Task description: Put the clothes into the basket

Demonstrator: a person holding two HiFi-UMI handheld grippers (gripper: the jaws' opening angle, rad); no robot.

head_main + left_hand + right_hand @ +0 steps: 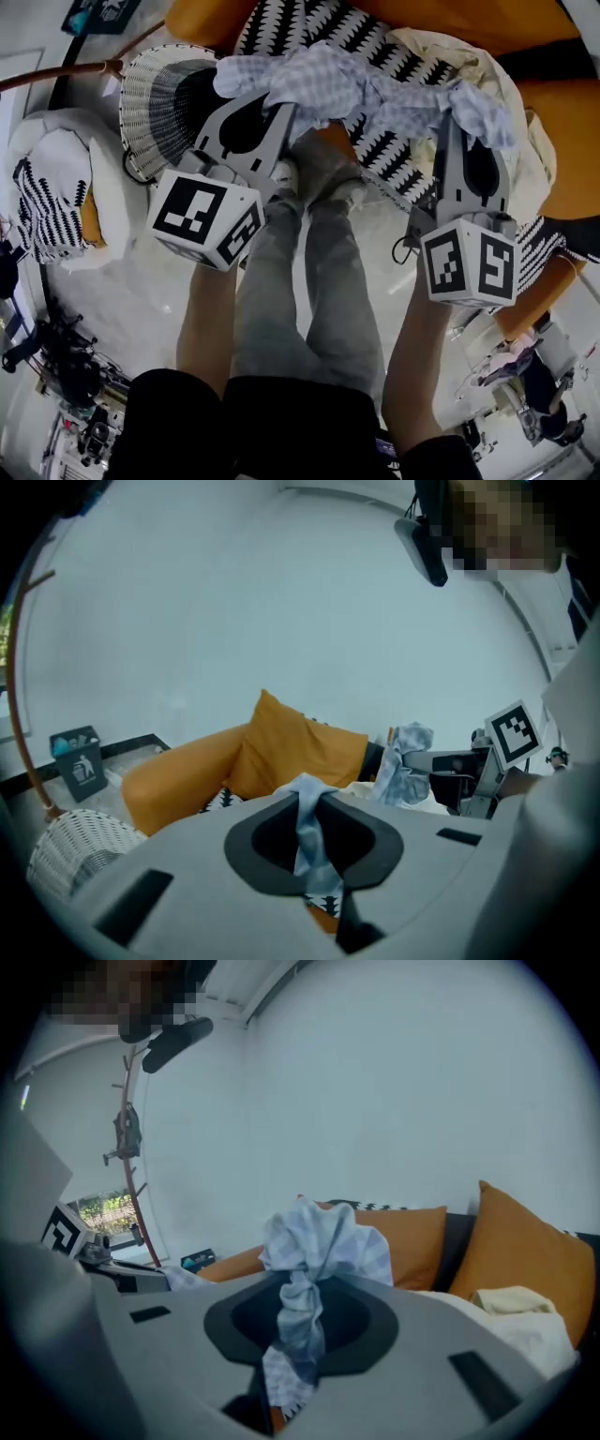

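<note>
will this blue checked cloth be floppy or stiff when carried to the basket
Likely floppy: the checked cloth bunches and sags between the left gripper and right gripper. Probably light, as two small pinches hold it. Hanging ends might snag the basket rim.

I see an orange sofa (574, 117) carrying a black-and-white patterned throw (309, 28) and a cream cloth (427, 47); a wicker basket (161, 105) stands on the floor (159, 291).
</note>
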